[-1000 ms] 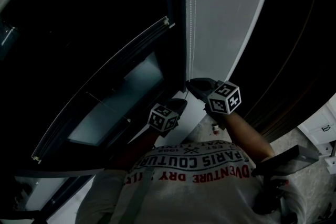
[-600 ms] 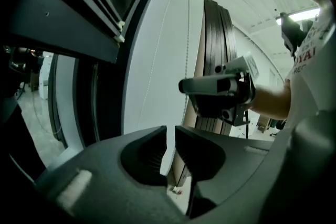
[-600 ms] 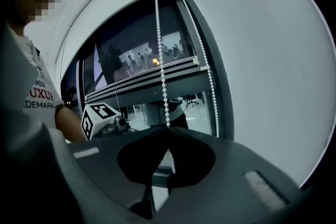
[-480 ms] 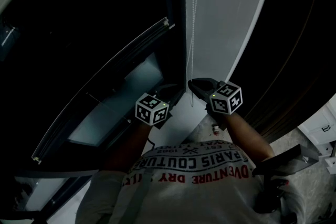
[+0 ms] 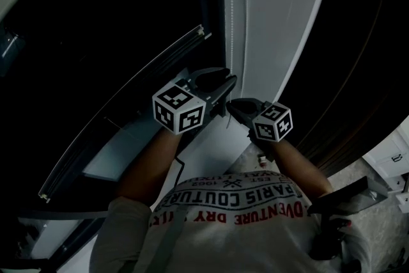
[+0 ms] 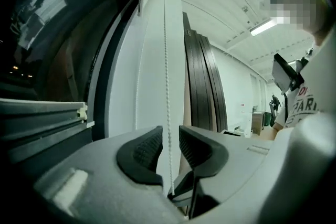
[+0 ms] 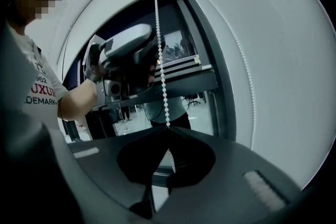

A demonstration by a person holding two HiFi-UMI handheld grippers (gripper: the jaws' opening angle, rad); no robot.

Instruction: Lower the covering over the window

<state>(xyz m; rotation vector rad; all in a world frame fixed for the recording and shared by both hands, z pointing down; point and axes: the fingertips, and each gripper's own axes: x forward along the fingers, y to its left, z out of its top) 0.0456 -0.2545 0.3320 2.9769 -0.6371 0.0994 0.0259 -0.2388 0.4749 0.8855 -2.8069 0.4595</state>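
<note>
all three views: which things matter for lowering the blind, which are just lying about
Job: bead chain; blind's bottom rail; right gripper, shut on the chain; left gripper, fingers just opened, chain loose between them.
Just about: dark panels; ceiling light; white cabinet.

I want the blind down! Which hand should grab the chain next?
Probably left. The left tool has just been opening, higher up, with the chain hanging between its jaws. The right tool is shut on the chain below.
</note>
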